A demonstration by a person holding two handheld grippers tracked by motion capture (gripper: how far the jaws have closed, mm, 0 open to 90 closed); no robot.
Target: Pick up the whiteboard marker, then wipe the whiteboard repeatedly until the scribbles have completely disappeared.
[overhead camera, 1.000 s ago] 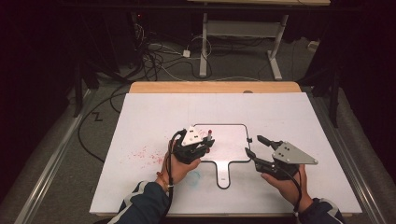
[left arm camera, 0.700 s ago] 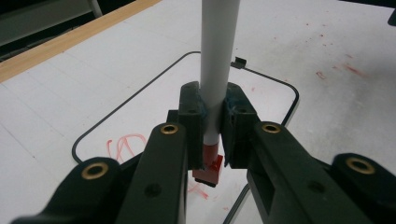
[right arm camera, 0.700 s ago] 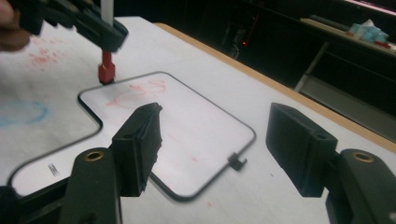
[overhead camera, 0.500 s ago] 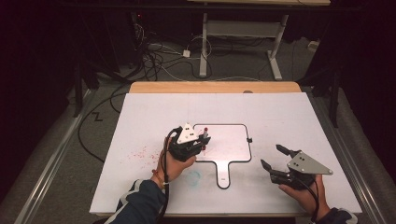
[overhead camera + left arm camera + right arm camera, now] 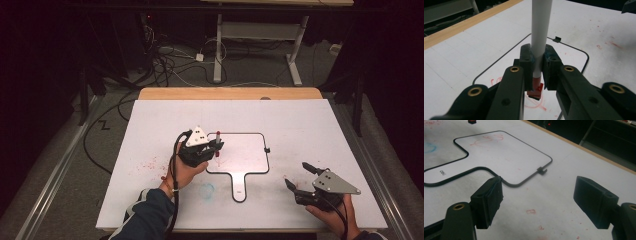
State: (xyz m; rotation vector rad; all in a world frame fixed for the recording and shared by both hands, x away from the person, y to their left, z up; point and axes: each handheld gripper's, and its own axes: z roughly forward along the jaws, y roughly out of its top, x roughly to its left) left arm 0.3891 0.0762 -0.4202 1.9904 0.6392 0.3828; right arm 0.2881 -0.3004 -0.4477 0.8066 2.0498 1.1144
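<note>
The right gripper (image 5: 298, 174) now sits near the table's front edge, well apart from the whiteboard (image 5: 245, 152); a second ago it was at the board's right rim. Its jaws have just been opening and stand wide with nothing between them, so the board is let go and lies flat on the table (image 5: 310, 125). Farther in, the left gripper (image 5: 218, 147) clamps a red marker (image 5: 539, 37) upright over the board's left corner, tip down at red scribbles (image 5: 496, 81). Drawing looks ready to go on one-handed.
</note>
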